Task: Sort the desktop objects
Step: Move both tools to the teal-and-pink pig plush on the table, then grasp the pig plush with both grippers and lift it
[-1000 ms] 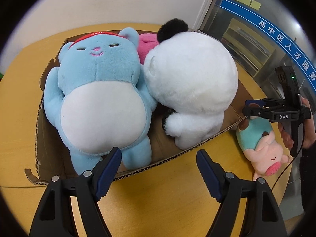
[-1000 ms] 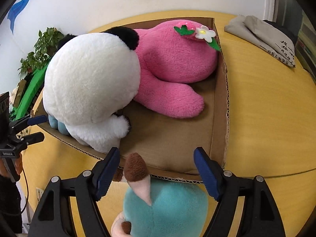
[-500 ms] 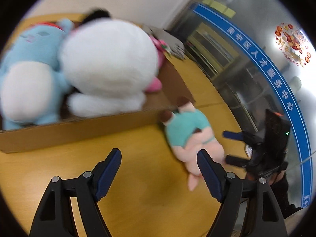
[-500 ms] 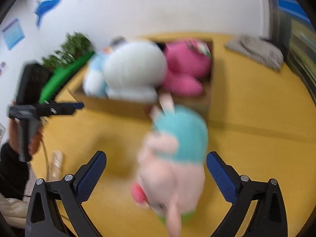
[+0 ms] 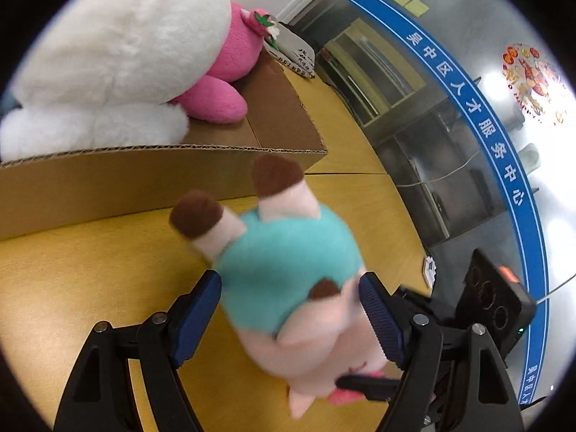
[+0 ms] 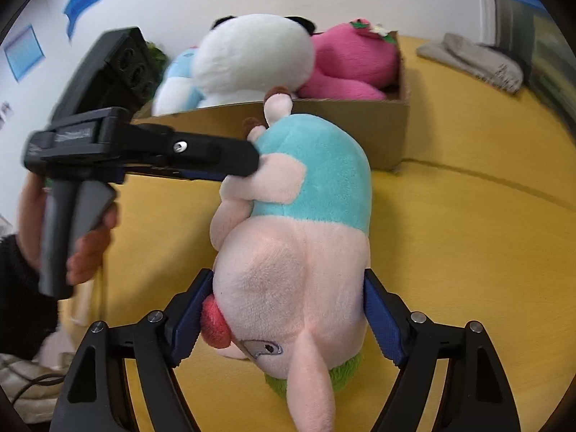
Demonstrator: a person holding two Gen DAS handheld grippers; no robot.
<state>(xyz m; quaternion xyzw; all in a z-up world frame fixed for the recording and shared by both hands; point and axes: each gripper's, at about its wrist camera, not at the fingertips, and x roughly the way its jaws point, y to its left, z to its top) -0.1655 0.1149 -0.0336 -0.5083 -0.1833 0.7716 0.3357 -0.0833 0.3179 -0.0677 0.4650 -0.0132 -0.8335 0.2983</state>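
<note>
- The pig plush (image 6: 295, 237), pink with a teal top, lies on the yellow table (image 6: 468, 252) just near of the cardboard box (image 6: 360, 122), its brown-tipped feet (image 5: 273, 176) pointing toward the box wall.
- The right gripper (image 6: 288, 320) is clenched around the pig's pink head, its blue pads (image 6: 381, 324) pressing in on both sides.
- The left gripper (image 5: 288, 318) straddles the pig's teal body; its pads (image 5: 378, 316) sit against the plush on either side, but I cannot tell whether they squeeze it or only flank it.
- In the right wrist view, that left gripper reaches in from the left, its tip touching the pig's arm, held by a hand (image 6: 82, 248) in a dark sleeve.
- Inside the box sit a white panda plush (image 6: 252, 61), a pink plush (image 6: 356, 61) to its right and a light blue plush (image 6: 176, 86) to its left.
- A folded grey cloth (image 6: 471, 61) lies on the table, far right.
</note>
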